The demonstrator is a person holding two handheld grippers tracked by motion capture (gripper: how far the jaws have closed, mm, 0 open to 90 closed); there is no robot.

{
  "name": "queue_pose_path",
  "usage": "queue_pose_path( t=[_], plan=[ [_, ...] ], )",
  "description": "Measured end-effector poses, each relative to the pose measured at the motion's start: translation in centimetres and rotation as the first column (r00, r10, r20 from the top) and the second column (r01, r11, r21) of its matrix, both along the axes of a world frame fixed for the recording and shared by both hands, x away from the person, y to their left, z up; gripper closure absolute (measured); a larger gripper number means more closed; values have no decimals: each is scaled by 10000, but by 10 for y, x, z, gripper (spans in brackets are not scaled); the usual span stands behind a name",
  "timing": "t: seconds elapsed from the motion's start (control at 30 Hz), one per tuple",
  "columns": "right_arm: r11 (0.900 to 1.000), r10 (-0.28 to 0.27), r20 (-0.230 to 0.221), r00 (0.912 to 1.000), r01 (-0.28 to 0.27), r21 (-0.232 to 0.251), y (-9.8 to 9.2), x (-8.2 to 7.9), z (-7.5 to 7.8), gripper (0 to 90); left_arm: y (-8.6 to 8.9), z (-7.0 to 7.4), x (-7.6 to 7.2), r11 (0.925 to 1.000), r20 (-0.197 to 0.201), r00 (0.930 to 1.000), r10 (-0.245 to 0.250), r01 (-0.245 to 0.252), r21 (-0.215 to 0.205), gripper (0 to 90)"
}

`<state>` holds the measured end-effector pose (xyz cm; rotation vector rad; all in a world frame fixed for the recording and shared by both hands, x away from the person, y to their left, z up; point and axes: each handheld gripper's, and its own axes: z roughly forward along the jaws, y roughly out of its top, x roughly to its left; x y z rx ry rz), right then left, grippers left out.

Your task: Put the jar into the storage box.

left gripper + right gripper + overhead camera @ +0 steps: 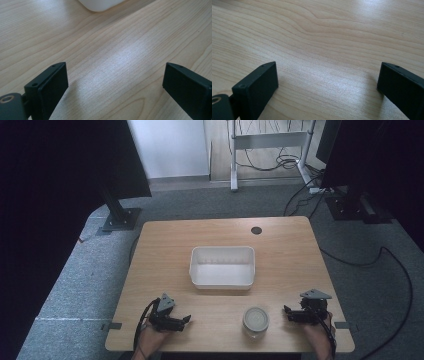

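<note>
A white rectangular tub [222, 266] sits empty in the middle of the wooden table [165, 240]. A clear glass jar with a pale lid [255, 321] stands upright near the front edge. My left gripper [186, 320] rests low at the front left, open, its jaws pointing right toward the jar. My right gripper [286, 312] rests at the front right, open, a short way right of the jar. In the left gripper view the left gripper [115, 77] has bare wood between its jaws and a corner of the tub [100, 4] at the top. The right gripper [328, 77] also spans bare wood.
A dark round cable hole [256, 230] is set in the table's far edge. Black stands and cables lie on the grey carpet around the table, with a white frame [267, 142] behind it. Bare wood surrounds the tub on all sides.
</note>
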<state>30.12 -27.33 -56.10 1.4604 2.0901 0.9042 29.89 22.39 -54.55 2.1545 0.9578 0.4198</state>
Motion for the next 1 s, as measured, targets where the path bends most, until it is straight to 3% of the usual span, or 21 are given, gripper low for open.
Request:
queue_pose_path(
  t=[0.57,1.0],
  plan=[
    [10000,11,-4,10000,-11,4,0,0,0,28,-9,8,-9,9988,226,9987,-450,454,-159,61],
    [10000,0,0,10000,0,4,0,0,0,28,-26,14,-14,9946,396,9942,-1001,1011,-244,60]
  ],
)
